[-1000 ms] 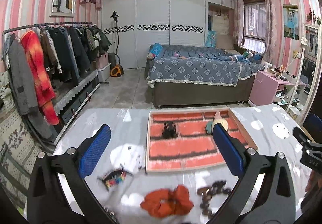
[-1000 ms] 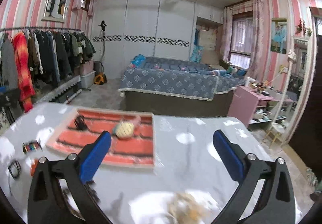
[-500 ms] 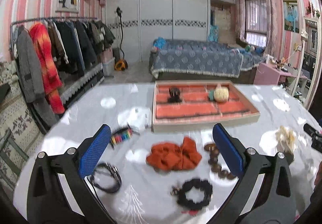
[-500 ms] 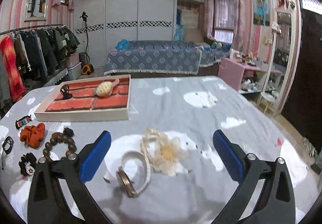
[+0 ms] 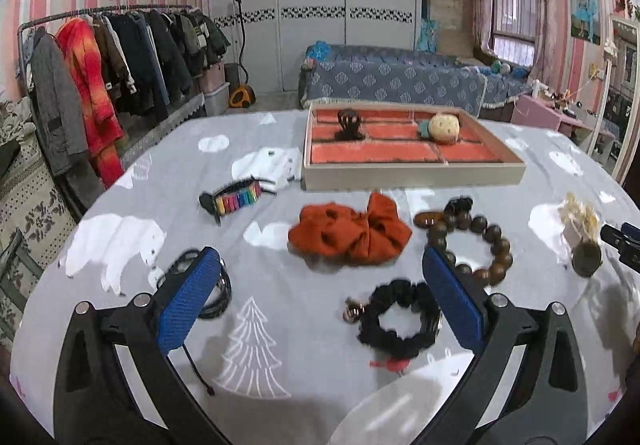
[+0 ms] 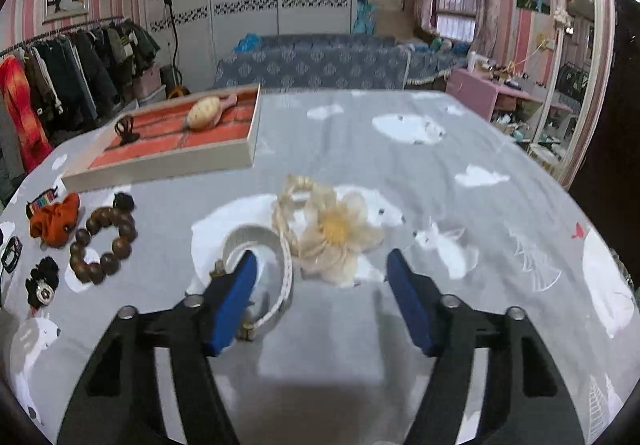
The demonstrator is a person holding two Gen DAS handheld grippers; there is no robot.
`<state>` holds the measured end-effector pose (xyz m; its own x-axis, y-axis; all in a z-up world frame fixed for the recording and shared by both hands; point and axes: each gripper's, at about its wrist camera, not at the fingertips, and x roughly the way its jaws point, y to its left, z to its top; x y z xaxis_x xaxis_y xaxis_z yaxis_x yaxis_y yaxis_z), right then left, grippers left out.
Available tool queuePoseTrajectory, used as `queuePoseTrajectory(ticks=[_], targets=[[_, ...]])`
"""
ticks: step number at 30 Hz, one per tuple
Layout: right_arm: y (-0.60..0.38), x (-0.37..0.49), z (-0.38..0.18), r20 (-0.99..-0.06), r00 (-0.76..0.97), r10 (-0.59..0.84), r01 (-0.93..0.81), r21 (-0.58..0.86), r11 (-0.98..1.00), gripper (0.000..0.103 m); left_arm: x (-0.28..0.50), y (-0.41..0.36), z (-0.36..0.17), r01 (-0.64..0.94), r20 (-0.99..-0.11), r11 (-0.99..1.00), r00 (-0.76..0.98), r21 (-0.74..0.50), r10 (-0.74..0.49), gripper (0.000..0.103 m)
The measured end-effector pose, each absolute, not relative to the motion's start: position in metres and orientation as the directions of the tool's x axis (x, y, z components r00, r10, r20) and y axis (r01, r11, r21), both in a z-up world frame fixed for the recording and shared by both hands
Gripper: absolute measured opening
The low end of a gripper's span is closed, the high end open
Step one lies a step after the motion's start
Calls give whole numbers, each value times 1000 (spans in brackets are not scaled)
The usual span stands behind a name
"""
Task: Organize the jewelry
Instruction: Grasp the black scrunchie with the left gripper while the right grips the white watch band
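1. Table [image 5: 120,229] under a grey polar-bear cloth is carrying everything, with most of the jewelry lying loose along its near half.
2. Tray [image 5: 412,175] with orange compartments is sitting toward the far side, holding only two pieces: a dark claw clip [image 5: 349,123] at the left and a cream plush clip [image 5: 442,127] at the right. The rest looks unsorted, so I judge the task to be barely begun.
3. Left gripper [image 5: 320,301] is hovering with its jaws spread wide, pinching nothing, above the orange scrunchie [image 5: 350,233] and the black scrunchie [image 5: 396,321].
4. Right gripper [image 6: 320,297] is hanging over the table with its jaws apart and empty; the cream flower hair tie [image 6: 336,233] is lying just ahead of them, and a white bangle [image 6: 276,253] is showing beside and partly behind the left pad.
5. Wooden bead bracelet [image 5: 472,245], rainbow clip [image 5: 236,201] and black cord [image 5: 218,293] are also waiting outside the tray.
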<state>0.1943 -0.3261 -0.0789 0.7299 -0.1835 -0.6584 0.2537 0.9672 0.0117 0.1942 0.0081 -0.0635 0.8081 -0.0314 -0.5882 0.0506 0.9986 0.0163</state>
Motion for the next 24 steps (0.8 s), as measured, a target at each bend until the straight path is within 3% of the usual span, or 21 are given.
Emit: queuePoseTrajectory(ticks=[4,8,17,24], targets=[[-324,197,-83,-672,720,-171,247,18,969,58,195,7,-76,66,-631,998,774,17,-41,95],[-323,201,-87,-688,709,-156,239,26,971,54,203,7,-87,83,-676,997,734,3,-59,83],[-324,209,-91,-705,696,-132,240,55,969,48,213,-3,-103,125,-729,992,681,16,-75,70],[-323,218,-97,-732,671,-116,218,46,975,45,215,-8,-106,143,-745,990,662,21,-80,68]])
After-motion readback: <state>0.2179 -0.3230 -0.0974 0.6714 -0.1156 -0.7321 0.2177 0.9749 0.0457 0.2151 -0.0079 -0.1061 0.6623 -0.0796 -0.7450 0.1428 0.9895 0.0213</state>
